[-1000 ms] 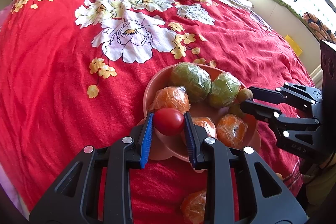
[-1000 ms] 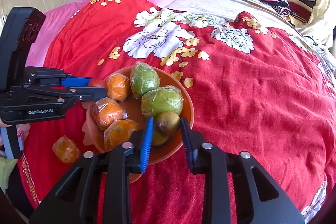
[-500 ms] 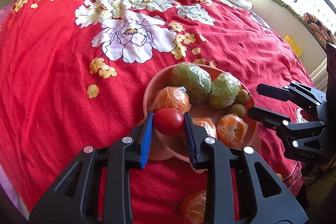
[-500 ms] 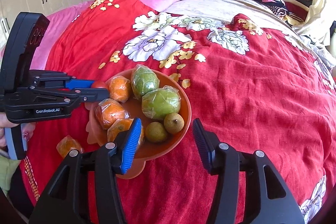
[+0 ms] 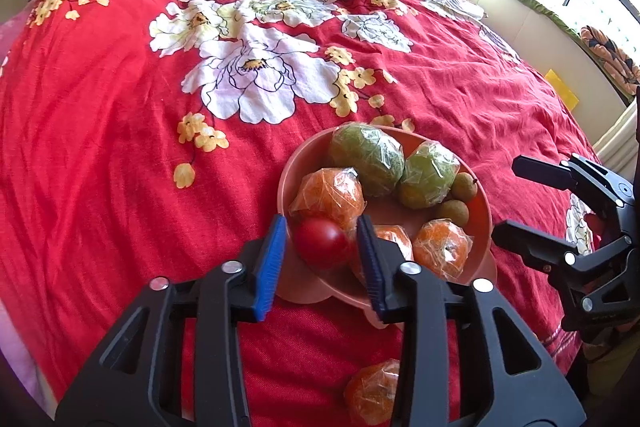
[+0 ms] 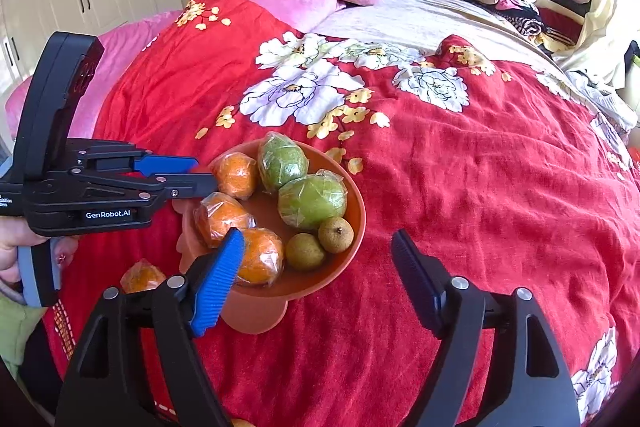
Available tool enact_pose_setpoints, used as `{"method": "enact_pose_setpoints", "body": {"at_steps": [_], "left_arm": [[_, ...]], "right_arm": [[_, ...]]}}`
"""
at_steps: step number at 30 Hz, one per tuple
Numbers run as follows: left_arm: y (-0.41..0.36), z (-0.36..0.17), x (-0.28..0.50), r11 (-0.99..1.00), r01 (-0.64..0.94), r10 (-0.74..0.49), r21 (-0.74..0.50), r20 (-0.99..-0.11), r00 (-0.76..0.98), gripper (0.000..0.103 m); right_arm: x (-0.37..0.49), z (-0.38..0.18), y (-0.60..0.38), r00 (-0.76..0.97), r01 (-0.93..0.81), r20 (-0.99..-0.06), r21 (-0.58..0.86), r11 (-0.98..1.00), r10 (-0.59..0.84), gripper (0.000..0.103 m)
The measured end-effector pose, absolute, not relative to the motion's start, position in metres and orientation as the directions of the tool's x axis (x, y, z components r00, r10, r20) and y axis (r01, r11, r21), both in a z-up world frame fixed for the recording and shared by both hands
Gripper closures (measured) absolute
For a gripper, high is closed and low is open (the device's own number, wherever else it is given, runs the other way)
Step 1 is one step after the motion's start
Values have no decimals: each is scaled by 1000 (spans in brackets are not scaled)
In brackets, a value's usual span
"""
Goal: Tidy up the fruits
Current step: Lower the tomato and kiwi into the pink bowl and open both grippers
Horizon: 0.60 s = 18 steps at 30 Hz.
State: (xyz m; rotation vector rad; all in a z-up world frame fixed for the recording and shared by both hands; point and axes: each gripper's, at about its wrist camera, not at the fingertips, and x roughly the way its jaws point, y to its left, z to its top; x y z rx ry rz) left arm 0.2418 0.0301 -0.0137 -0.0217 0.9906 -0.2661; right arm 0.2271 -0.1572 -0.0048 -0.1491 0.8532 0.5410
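Fruit-sorting at a late stage. The bowl (image 5: pixel 482 223) sits on the red bedspread (image 5: pixel 100 167) and, in the left wrist view, already holds two green wrapped fruits (image 5: pixel 366 157) at 12 o'clock, an orange (image 5: pixel 328 195) at 10 o'clock, two more oranges (image 5: pixel 440 247) at 5 to 6 o'clock, and two small brown fruits (image 5: pixel 452 213) at 3 o'clock. The left gripper (image 5: pixel 322 253) reaches over the bowl's rim at 7 o'clock with a tomato (image 5: pixel 322 243) between its blue pads; the jaws stand narrow, yet a sliver of gap shows on each side of the tomato, so whether they grip it or have let it go cannot be told. The right gripper (image 6: pixel 316 267) hangs just off the bowl (image 6: pixel 352 247), at 4 o'clock of it in the right wrist view, with jaws wide and nothing between them. One wrapped orange (image 6: pixel 142 277) lies loose on the bedspread, outside the bowl at 8 o'clock in that view. Judged from this layout, most fruit is gathered; what remains is to settle the tomato in the bowl and to collect the loose orange. Any fruit beyond the frames is unknown.
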Motion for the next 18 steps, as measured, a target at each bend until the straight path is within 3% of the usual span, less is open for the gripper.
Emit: {"method": "enact_pose_setpoints", "body": {"at_steps": [8,18], "left_arm": [[30,-6,237,968,213,-230,-134,-814,534,64],[29,2,230,970,206,-226,-132,-804,550,49]], "right_arm": [[223,-1,-158,542,-509,-743,83,857,393,21],[217,7,-160,558,-504,-733,73,860,389,17]]}}
